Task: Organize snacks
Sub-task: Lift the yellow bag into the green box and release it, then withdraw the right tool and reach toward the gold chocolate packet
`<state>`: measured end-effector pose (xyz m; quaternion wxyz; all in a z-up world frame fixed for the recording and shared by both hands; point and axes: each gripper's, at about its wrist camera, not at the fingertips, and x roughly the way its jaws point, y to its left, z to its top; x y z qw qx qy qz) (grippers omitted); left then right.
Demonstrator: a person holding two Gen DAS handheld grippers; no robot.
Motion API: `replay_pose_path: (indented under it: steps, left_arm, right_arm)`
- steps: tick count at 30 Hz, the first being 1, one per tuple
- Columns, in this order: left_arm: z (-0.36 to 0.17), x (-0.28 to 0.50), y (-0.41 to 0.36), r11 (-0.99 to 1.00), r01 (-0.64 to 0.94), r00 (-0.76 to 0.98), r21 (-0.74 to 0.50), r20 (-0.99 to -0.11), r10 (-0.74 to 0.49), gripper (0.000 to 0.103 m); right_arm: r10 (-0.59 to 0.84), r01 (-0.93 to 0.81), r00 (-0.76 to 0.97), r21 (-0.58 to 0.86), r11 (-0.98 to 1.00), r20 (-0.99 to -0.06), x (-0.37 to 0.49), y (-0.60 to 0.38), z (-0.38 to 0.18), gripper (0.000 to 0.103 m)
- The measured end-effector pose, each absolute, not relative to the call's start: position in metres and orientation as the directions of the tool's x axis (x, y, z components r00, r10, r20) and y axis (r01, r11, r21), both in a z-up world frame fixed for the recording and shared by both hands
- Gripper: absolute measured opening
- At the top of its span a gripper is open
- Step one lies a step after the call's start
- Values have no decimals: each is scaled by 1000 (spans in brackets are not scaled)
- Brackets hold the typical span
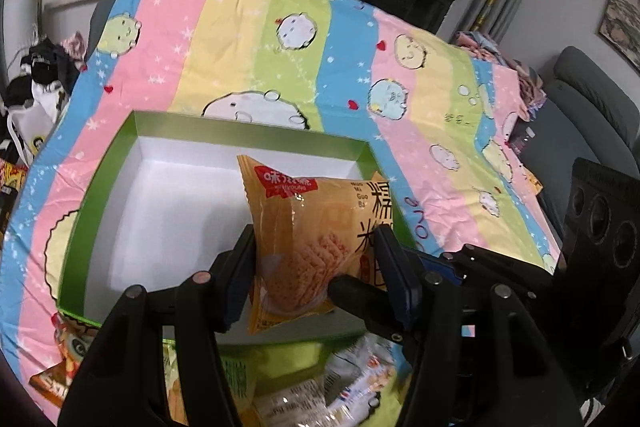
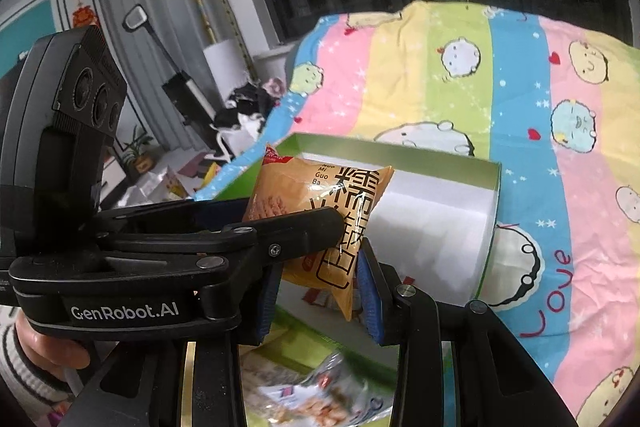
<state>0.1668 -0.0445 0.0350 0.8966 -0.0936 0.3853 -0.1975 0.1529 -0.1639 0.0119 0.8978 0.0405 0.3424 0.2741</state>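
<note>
Two tongs, left (image 1: 316, 263) and right (image 2: 318, 291), gripping one orange snack packet (image 1: 308, 227) over green box (image 1: 100, 195).

"Nuo Mi Guo Ba" on orange snack packet (image 2: 320, 203), "GenRobot.AI" on left gripper (image 2: 320, 227), "Love" on bedsheet (image 2: 552, 291)

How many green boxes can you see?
1: the open green cardboard box with white inside lies on the striped cartoon blanket, behind the orange snack packet. Others may be hidden.

Striped cartoon bedspread (image 1: 280, 39), green box (image 1: 96, 195), snack packets (image 1: 64, 359)
</note>
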Motion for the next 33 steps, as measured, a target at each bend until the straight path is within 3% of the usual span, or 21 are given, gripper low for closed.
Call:
replay_pose_path:
  steps: [2,6,10,16,17,18,23,33]
  left_arm:
    - [29,172,-44,916,253,631,-311,-665,-400,65]
    - [25,174,-43,930,223,643,-290,-674,-364,81]
    - [30,169,-40,944,217,666,-250,-669,-330,90]
    - [43,154,-34,967,177,702,-183,-666,-254,91]
    - [45,150,-33,969,172,706,-178,-663,-248,93]
    - [46,146,-32,970,168,711,-174,-661,-241,103]
    - [49,124,-33,967,178,713,-181,-654,-254,102]
    - [60,73,-36,974,164,733,-155,-642,-225,102]
  right_arm:
    - [514,-457,611,261,850,-602,159,-163,7,38]
    - [478,-434,631,232,871,-611,160,-159,2,38]
    - [466,-412,644,239,879,-606,156,-163,3,48]
    - [434,-378,667,226,898,-606,139,-177,12,52]
    - [426,-371,671,223,901,-606,134,-180,15,56]
    - [417,-363,676,218,906,-607,129,-182,17,59]
    - [367,-326,694,185,927,-619,102,-190,24,79]
    - [363,-331,692,171,928,-624,46,-192,34,80]
